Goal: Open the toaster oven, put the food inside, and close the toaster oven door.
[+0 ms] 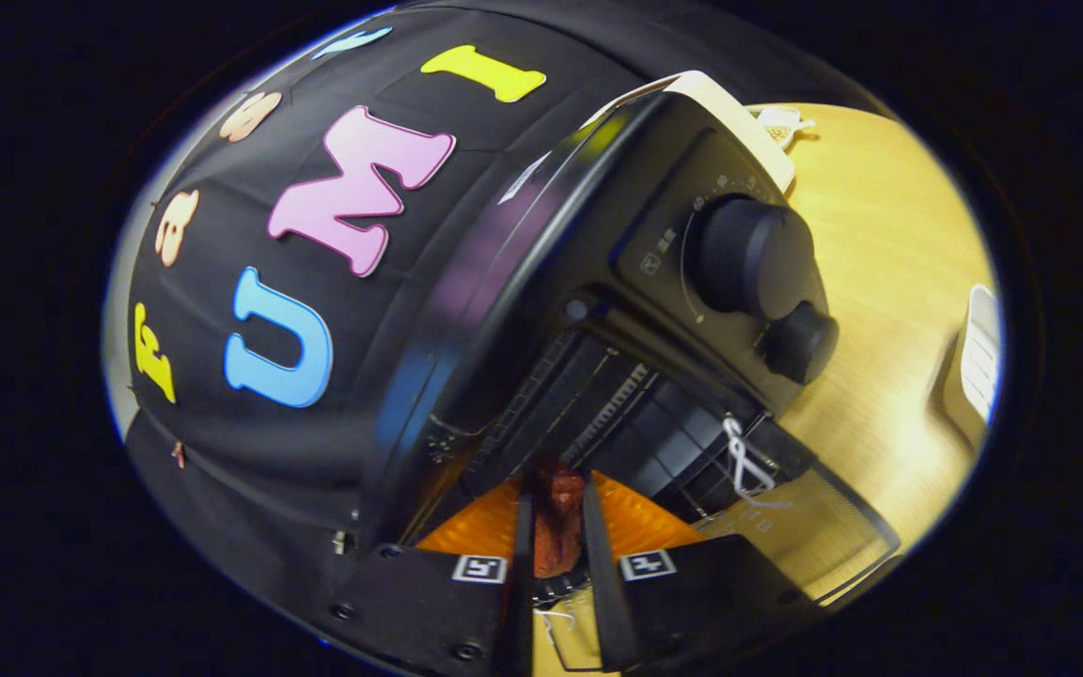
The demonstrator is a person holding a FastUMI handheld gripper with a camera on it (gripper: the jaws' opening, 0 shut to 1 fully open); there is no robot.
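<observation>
The tongs (556, 527) are clenched on a reddish-brown piece of food (556, 517), both fingers pressing its sides, right at the mouth of the black toaster oven (598, 244). Its glass door (805, 536) hangs open over the wooden worktop (880, 282); two knobs (758, 259) sit on the control panel

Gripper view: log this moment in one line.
gripper: shut on food | oven: door open | food: at oven mouth, not yet released
</observation>
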